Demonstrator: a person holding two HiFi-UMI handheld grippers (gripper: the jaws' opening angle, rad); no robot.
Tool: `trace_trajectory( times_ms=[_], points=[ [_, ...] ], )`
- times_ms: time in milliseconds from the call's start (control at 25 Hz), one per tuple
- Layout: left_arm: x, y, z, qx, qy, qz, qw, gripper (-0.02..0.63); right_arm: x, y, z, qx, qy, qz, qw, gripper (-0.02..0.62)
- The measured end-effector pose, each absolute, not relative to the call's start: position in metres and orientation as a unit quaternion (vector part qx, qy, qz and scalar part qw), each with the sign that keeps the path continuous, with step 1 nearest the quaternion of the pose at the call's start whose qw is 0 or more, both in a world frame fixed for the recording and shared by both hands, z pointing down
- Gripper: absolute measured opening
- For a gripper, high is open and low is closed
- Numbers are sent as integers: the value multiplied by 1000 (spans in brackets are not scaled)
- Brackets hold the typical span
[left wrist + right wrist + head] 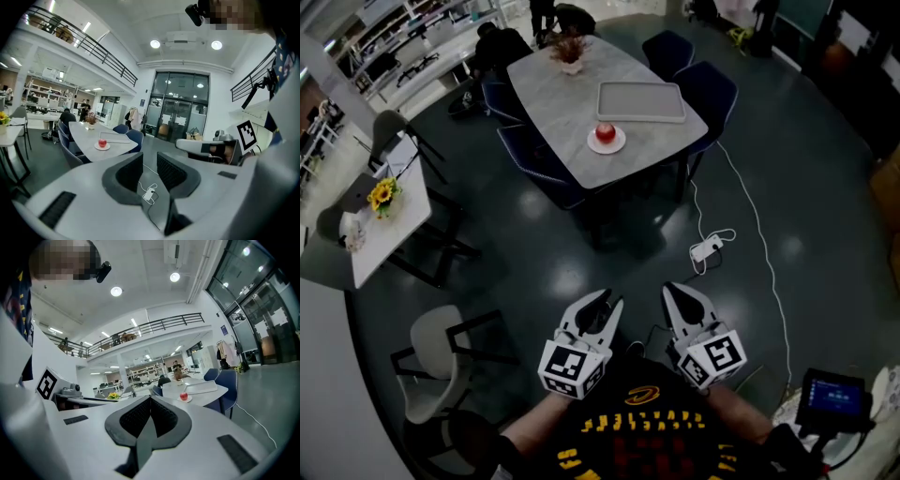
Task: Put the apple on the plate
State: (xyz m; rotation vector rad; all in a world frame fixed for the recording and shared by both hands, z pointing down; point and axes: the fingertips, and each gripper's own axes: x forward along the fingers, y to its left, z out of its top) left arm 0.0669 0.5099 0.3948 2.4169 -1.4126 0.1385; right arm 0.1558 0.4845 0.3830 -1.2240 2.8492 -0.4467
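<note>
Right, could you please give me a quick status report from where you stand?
Left gripper jaws apart, empty; right gripper jaws together, empty. Apple sits on plate on far table. Power strip on floor between.

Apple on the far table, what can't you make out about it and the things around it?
Apple and plate: too small in every view for stem, marks or plate pattern.
Tray: both gripper views see it edge-on, so its inside is hidden there.
Screen at the lower right, head view: text too small and blurred.
</note>
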Motion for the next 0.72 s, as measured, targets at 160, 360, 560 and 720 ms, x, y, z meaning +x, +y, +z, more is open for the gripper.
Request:
trace_trajectory(
  times_ms=[160, 360, 560, 720],
  points=[
    [50, 480, 398, 847, -499, 49, 179, 95, 141, 455, 391, -394, 906, -152, -7, 6],
    [24, 429, 397, 850, -494, 35, 181, 95, 122, 404, 394, -407, 899, -160, -18, 6],
    [-3, 377, 398, 855, -485, 27, 184, 95, 96, 356, 397, -413, 896, -158, -30, 6],
    [-24, 346, 404, 857, -477, 27, 196, 95, 74, 325, 399, -416, 894, -163, -39, 6]
  ],
)
